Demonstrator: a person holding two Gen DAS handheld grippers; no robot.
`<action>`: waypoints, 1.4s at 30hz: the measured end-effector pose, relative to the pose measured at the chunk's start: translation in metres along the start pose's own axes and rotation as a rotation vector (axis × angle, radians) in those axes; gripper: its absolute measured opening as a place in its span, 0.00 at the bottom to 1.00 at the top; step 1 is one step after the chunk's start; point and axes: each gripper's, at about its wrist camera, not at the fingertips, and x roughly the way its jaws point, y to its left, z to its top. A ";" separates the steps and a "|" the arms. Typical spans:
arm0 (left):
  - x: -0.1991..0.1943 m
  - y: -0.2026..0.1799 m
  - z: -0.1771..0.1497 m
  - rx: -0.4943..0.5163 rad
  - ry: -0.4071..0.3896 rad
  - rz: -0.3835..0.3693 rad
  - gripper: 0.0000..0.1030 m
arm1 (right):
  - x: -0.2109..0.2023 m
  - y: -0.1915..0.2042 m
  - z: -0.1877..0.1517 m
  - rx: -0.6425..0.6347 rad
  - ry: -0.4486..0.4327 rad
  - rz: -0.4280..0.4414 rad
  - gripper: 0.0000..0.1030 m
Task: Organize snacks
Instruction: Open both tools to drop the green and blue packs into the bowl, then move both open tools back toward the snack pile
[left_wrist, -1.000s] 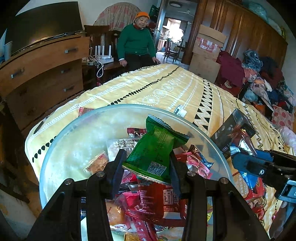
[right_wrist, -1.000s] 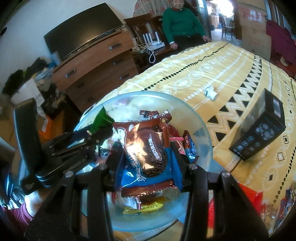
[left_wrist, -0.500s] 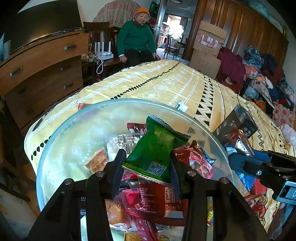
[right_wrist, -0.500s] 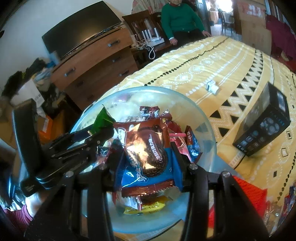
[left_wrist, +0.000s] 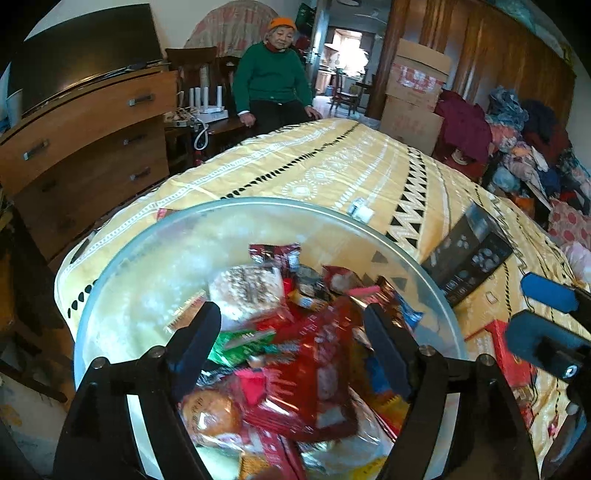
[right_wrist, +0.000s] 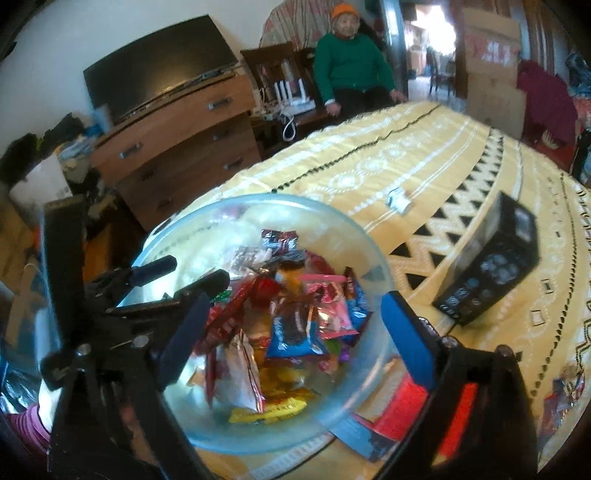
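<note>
A clear glass bowl (left_wrist: 122, 266) full of wrapped snacks sits on the yellow patterned cloth; it also shows in the right wrist view (right_wrist: 373, 266). My left gripper (left_wrist: 291, 332) is open and empty above the bowl, with the green packet (left_wrist: 240, 341) lying among the snacks below it. My right gripper (right_wrist: 288, 325) is open and empty over the bowl, and the blue cookie packet (right_wrist: 293, 334) lies on the pile. The left gripper (right_wrist: 177, 275) shows at the bowl's left in the right wrist view; the right gripper's blue fingers (left_wrist: 546, 291) show at the right in the left wrist view.
A black box (right_wrist: 495, 280) stands on the cloth right of the bowl, a small white item (right_wrist: 398, 202) beyond it. Red packets (right_wrist: 402, 410) lie by the bowl's near right. A wooden dresser (left_wrist: 85, 140) stands left; a seated person (left_wrist: 273, 81) is behind the table.
Both grippers opened. The green packet dropped from the left gripper into the bowl, and the blue cookie packet dropped from the right gripper onto the pile.
</note>
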 end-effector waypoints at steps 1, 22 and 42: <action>-0.001 -0.004 -0.003 0.008 0.003 -0.003 0.81 | -0.006 -0.002 -0.005 0.002 -0.017 -0.011 0.93; -0.040 -0.281 -0.172 0.590 0.035 -0.456 1.00 | -0.130 -0.192 -0.284 0.423 0.084 -0.503 0.96; 0.080 -0.282 -0.226 0.525 0.147 -0.238 1.00 | -0.091 -0.283 -0.340 0.468 0.098 -0.536 1.00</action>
